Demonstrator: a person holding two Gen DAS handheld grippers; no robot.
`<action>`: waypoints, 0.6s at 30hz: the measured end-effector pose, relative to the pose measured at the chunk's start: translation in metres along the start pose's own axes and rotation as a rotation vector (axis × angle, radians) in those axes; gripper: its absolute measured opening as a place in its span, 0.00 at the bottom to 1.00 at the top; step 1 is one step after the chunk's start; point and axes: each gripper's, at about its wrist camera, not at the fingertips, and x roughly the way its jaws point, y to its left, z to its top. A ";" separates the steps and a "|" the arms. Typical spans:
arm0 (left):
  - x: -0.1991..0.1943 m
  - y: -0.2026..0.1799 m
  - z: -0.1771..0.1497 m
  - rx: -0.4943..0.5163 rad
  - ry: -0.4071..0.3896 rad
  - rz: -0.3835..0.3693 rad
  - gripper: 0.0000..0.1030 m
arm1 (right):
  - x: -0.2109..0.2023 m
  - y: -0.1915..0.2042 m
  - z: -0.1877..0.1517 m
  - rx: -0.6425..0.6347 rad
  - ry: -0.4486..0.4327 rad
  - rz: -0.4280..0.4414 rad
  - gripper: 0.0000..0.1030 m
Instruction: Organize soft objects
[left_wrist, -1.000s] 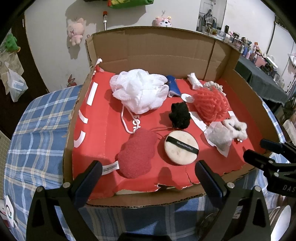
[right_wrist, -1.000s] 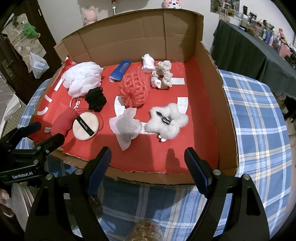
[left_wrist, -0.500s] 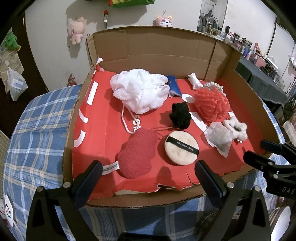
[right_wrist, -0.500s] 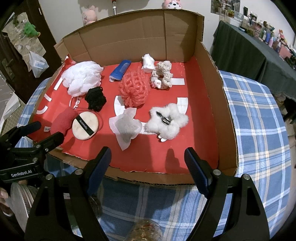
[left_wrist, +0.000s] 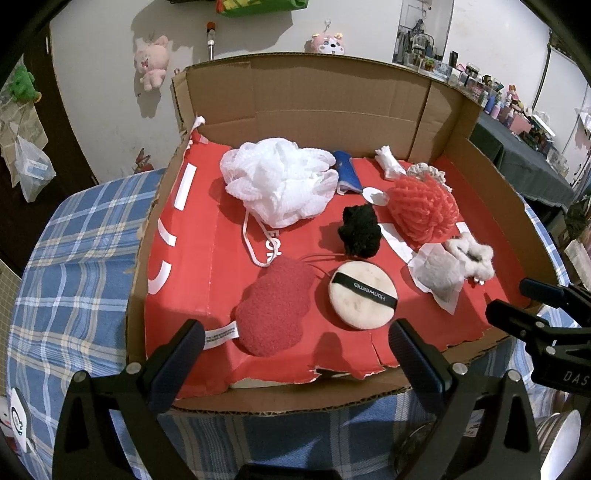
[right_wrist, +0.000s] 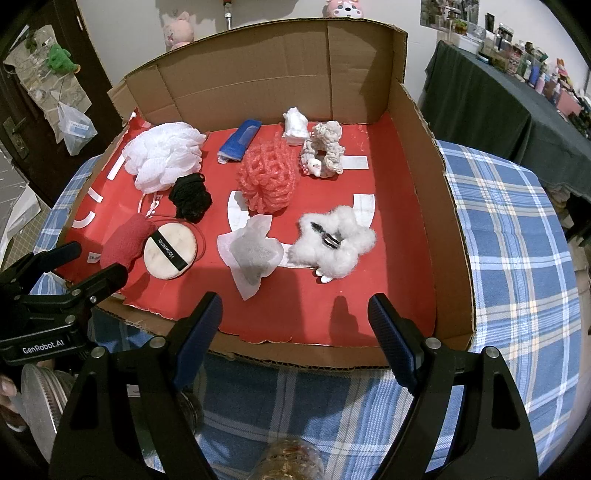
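Both claws hang just in front of the near edge of the cardboard box (right_wrist: 436, 206), wide open, and hold nothing: the left claw (left_wrist: 295, 354) faces the left part of the box and the right claw (right_wrist: 295, 328) faces the right part. Nothing has changed from a second ago; the claws sit in the same spots and no soft thing has moved, so the sorting is no further along. All the soft things lie spread on the red floor of the box, which sits on the desk (right_wrist: 517, 229) with its blue checked cloth. On the left are the white bath puff (left_wrist: 277, 184), the black fluffy ball (left_wrist: 360, 230), the dark red sponge (left_wrist: 275, 306) and the round powder puff (left_wrist: 362, 299). On the right are the pink net puff (right_wrist: 267, 181), the grey pouch (right_wrist: 251, 254), the fluffy white clip (right_wrist: 334, 245), the curly hair tie (right_wrist: 327, 151), the blue cloth (right_wrist: 238, 142) and the small white bundle (right_wrist: 295, 123). The black band on the powder puff has writing that looks like "Hanweimei". The left claw's body reads "GenRobot.AI". The right claw's body shows "DAS", then the picture cuts it off.
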 end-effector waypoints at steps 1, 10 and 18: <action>0.000 0.000 0.000 0.000 0.000 0.000 0.99 | 0.000 0.000 0.000 0.000 0.001 0.000 0.79; 0.000 0.000 0.000 0.000 -0.001 0.001 0.99 | 0.001 0.000 0.000 0.002 0.002 0.002 0.78; 0.000 -0.001 0.000 0.001 -0.001 0.002 0.99 | 0.001 -0.001 -0.001 0.002 0.003 0.005 0.79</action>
